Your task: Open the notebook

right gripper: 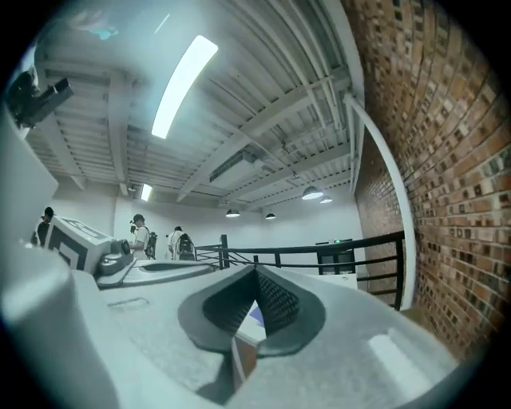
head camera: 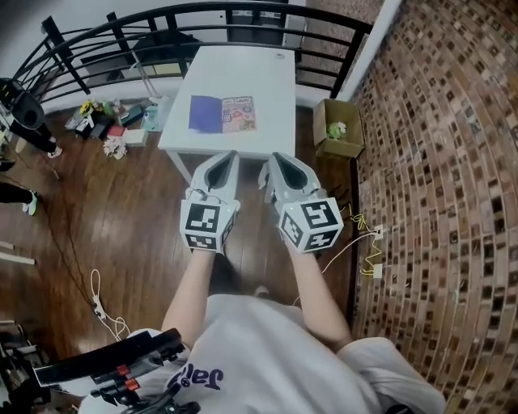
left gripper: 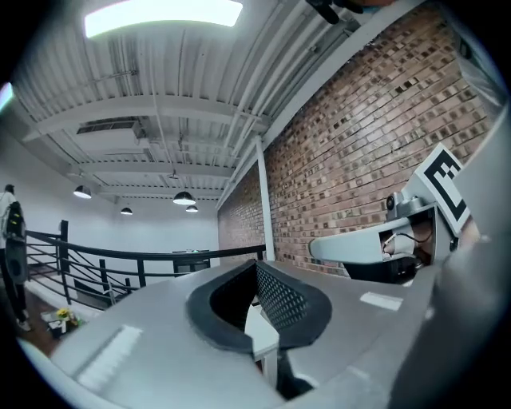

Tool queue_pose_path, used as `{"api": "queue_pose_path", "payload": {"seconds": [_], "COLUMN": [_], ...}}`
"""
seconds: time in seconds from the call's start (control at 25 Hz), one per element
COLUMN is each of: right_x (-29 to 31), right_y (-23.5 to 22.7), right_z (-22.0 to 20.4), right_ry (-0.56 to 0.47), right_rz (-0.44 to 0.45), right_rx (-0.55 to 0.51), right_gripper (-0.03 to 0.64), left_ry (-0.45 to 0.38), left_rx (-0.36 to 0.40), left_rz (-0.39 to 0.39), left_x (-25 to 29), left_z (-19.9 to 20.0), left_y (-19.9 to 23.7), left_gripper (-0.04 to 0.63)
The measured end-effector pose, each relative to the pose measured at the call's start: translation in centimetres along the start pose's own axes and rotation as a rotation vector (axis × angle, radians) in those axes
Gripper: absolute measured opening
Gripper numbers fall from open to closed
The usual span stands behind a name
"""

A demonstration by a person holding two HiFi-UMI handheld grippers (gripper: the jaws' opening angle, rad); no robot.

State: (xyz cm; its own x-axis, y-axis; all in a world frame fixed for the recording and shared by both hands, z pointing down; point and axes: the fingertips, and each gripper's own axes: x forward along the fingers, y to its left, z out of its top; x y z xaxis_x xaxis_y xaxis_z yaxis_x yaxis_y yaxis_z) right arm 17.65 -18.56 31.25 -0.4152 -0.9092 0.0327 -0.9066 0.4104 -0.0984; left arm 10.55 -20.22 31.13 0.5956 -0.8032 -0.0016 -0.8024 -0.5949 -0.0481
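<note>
Left gripper [head camera: 231,157]: held level in front of the person's body, jaws brought together at the tips, nothing between them. Right gripper [head camera: 270,159]: held level just beside the left one, jaws likewise closed and empty. Both grippers are in the air over the wooden floor [head camera: 121,202], short of the white desk [head camera: 243,69] and not touching it. Notebook [head camera: 222,113]: lies flat on the desk, towards its near end, with a purple half at left and a colourful printed half at right, side by side; well apart from both grippers. A black railing [head camera: 162,18] runs behind the desk. A brick wall [head camera: 453,162] stands on the right, with an open cardboard box [head camera: 337,129] on the floor between desk and wall.
</note>
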Motion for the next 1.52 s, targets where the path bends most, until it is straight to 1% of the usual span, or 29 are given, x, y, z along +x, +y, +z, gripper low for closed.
{"api": "queue_pose_path", "payload": {"seconds": [0.16, 0.28, 0.44, 0.6, 0.72, 0.88, 1.0, 1.32, 1.52], "right_x": [-3.8, -4.9, -5.0, -4.1, -3.2, -1.6, -0.7, 0.6, 0.6], "right_y": [1.8, 3.4, 5.3, 6.7, 7.8, 9.9, 11.0, 12.6, 12.5], "right_z": [0.7, 1.6, 3.1, 4.1, 4.4, 5.0, 4.4, 3.2, 3.2], "right_ry": [-0.015, -0.027, -0.053, -0.073, -0.081, -0.099, -0.084, -0.052, -0.053], "right_rz": [0.026, 0.051, 0.070, 0.066, 0.061, 0.046, 0.035, 0.004, -0.027], "right_rx": [0.017, 0.015, -0.004, -0.017, -0.021, -0.033, -0.033, -0.064, -0.068], "right_gripper": [-0.009, -0.009, -0.009, -0.009, -0.009, -0.009, -0.009, -0.009, -0.009], "left_ry": [0.007, -0.016, -0.059, -0.084, -0.095, -0.102, -0.099, -0.091, -0.086], "left_rx": [0.005, 0.015, 0.023, 0.026, 0.030, 0.029, 0.024, -0.003, -0.009], "left_rz": [0.035, 0.057, 0.077, 0.088, 0.089, 0.097, 0.106, 0.107, 0.085], "left_x": [-3.4, -5.0, -6.6, -7.8, -8.6, -10.2, -11.1, -12.0, -12.0], "left_z": [0.8, 2.3, 4.5, 5.4, 5.6, 5.8, 5.3, 4.7, 4.3], "left_y": [-1.9, -2.2, -1.4, 0.2, 1.4, 4.2, 5.7, 8.0, 8.1], "left_gripper": [0.015, 0.015, 0.015, 0.015, 0.015, 0.015, 0.015, 0.015, 0.015]}}
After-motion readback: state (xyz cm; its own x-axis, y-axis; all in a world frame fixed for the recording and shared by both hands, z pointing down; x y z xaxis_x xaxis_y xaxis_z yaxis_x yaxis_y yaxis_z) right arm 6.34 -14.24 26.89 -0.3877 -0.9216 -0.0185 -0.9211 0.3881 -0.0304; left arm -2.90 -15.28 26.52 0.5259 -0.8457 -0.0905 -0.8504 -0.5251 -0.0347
